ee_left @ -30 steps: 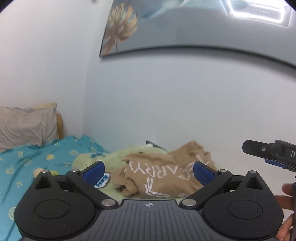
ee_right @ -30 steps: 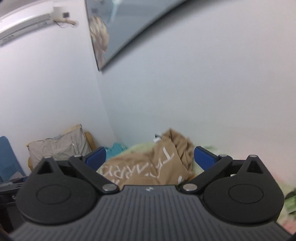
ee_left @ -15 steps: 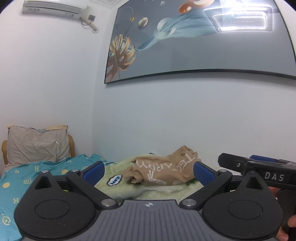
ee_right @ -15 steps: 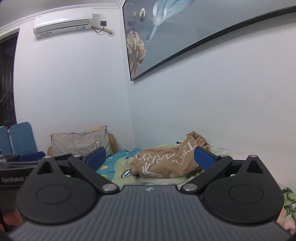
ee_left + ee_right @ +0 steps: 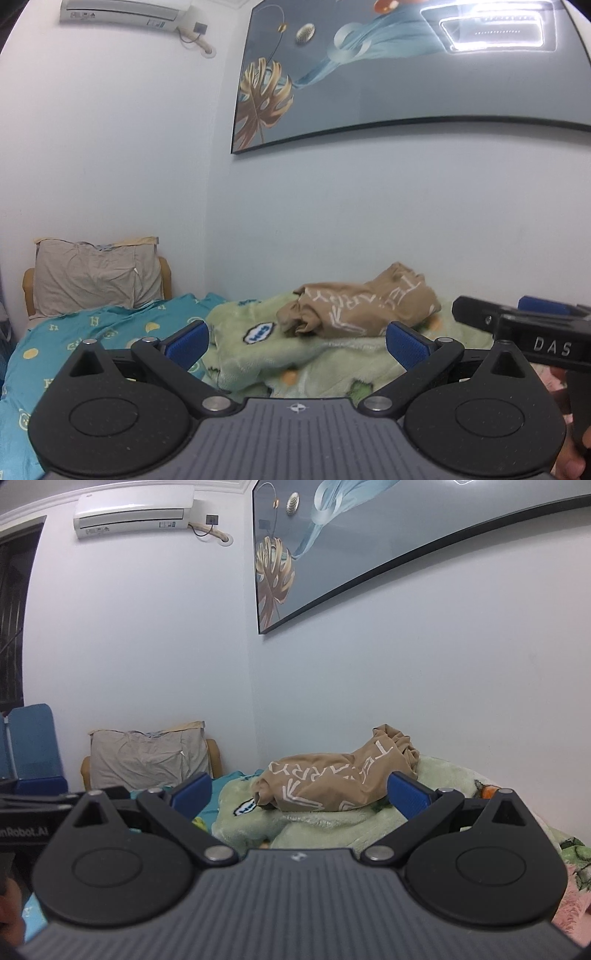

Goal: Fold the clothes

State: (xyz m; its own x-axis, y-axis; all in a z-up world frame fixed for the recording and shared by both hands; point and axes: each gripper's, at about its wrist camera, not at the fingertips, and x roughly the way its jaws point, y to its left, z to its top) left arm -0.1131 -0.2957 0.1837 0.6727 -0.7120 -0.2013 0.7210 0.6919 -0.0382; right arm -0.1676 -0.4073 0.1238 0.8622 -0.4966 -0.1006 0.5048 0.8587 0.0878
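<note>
Left tongs (image 5: 295, 341): spread wide, blue pads apart, nothing between them, held above the bed.
Right tongs (image 5: 297, 794): spread wide too, empty, level with the left ones and just beside them.
Garment: a tan shirt (image 5: 360, 308) with white lettering, crumpled in a heap, well ahead of both tongs.
Underneath: a green fleece blanket (image 5: 258, 354) on the bed, beside a teal sheet (image 5: 85, 332).
Background: pillow (image 5: 98, 277) at the headboard, framed picture (image 5: 406, 70) on the wall.

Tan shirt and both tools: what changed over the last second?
Both tools, left and right, pulled back from the tan shirt, which now looks smaller and farther. Nothing was gripped. Both stayed open; the shirt stayed crumpled on the green blanket.
</note>
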